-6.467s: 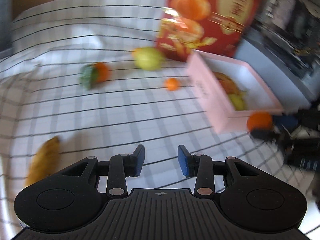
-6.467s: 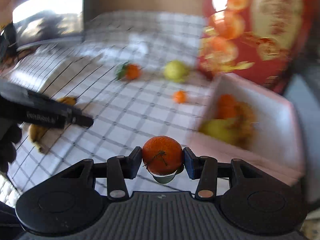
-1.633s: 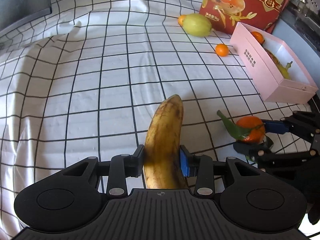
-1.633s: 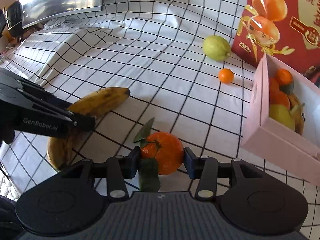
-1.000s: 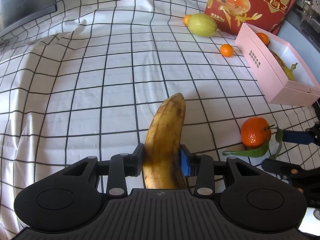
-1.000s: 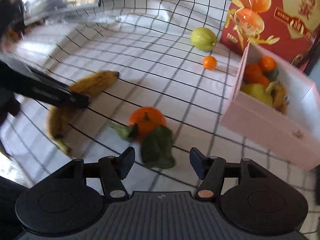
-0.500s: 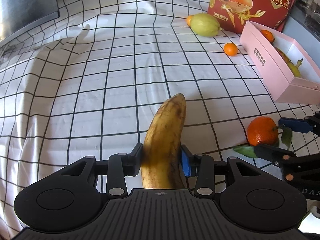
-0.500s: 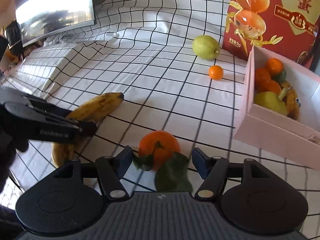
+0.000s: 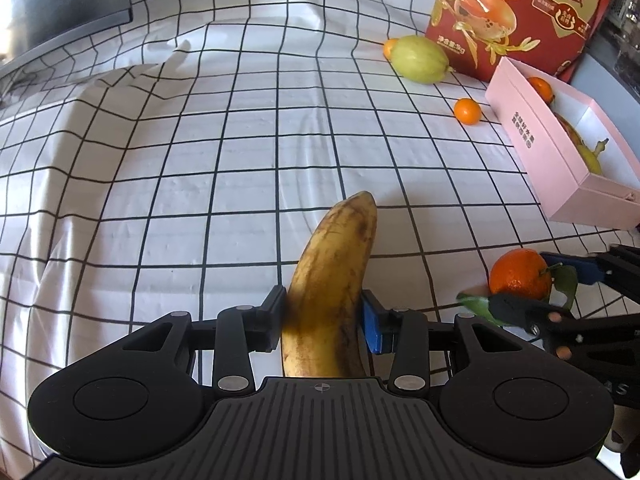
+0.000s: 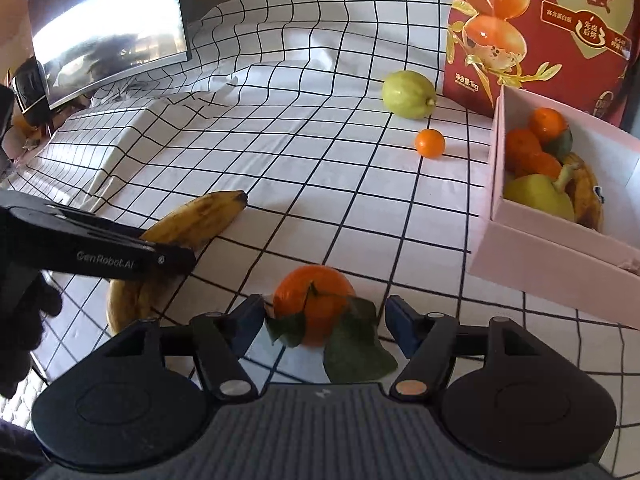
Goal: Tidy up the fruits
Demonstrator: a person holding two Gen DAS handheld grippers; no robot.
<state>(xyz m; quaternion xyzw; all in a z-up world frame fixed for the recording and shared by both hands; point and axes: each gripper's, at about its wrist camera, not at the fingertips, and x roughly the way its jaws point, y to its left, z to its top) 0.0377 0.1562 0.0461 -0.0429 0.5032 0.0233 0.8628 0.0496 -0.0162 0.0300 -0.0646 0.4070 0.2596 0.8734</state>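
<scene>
My left gripper [image 9: 322, 322] is shut on a spotted yellow banana [image 9: 332, 288], which points forward over the checked cloth; it also shows in the right wrist view [image 10: 188, 228]. My right gripper [image 10: 324, 326] is open, its jaws on either side of a leafy mandarin [image 10: 314, 300] that rests on the cloth; the mandarin also shows in the left wrist view [image 9: 520, 274]. A pink box [image 10: 560, 248] at the right holds mandarins, a pear and a banana. A green lemon [image 10: 408, 94] and a small orange [image 10: 430, 143] lie loose near it.
A tall red carton [image 10: 540, 28] stands behind the pink box. A monitor [image 10: 108, 28] stands at the far left. The checked cloth [image 9: 200, 160] is rumpled and stepped up on the left.
My right gripper let go of the leafy mandarin onto the cloth, drew back, and has come forward around it again, still open. My left gripper keeps the banana.
</scene>
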